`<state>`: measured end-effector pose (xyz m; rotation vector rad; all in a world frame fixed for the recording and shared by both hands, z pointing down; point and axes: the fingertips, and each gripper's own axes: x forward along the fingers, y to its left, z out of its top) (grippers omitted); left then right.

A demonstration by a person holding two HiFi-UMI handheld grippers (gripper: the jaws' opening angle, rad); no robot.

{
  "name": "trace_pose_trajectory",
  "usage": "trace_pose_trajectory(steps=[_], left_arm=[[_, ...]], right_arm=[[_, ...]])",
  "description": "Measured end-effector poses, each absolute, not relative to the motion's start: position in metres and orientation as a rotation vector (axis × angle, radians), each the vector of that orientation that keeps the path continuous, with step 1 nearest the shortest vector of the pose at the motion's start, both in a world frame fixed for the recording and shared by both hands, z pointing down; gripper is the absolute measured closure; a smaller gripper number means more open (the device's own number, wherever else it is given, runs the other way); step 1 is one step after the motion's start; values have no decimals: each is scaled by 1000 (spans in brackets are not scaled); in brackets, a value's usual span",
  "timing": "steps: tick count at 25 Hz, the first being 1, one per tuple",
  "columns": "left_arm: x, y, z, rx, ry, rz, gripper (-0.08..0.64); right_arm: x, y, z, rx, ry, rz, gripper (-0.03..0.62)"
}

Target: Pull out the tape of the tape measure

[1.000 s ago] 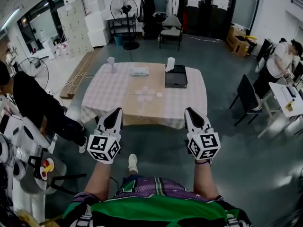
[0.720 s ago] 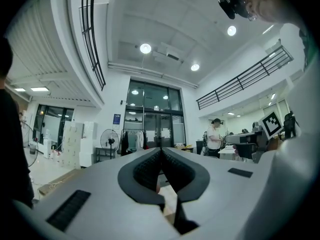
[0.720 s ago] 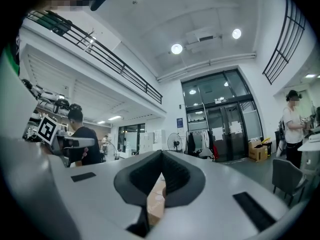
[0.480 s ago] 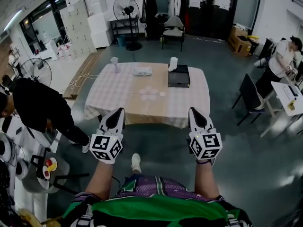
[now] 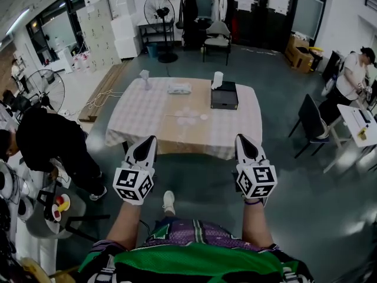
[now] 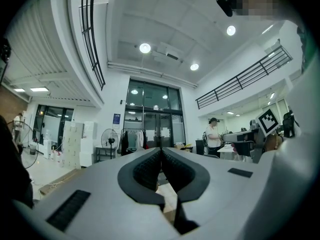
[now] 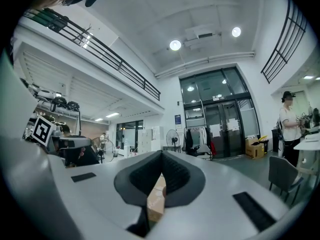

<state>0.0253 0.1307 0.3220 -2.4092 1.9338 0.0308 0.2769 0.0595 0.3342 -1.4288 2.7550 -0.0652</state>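
left gripper (image 5: 148, 138): jaws shut, pads pressed together, nothing held; poised short of the table (image 5: 141, 114) near edge, left half
right gripper (image 5: 240, 137): jaws fully closed, empty; short of the same edge, right half
tape measure: cannot be picked out; the small things on the table are too far off to be identified
table edges: cloth hangs over the near edge; black box (image 5: 224, 95) sits by the far right corner
open room: bare floor (image 5: 194, 175) between the grippers and the near edge; floor right of the table is free up to a chair (image 5: 308, 120); person in black (image 5: 50, 143) stands off the table's left corner
gripper views only: ribbed pads seen meeting; a strip of tan table top shows below them
head view only: whole table top and its layout
vs earlier: person in black is seen lower and farther from the left corner; grippers hardly shifted against the near edge
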Motion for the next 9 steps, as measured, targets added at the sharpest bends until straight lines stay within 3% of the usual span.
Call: trace_pose_trajectory(steps=[9], left_arm=[[18,136,319,-2417,1936,50,537]], right_arm=[[267,64,333,-1410,2770,-60,588]])
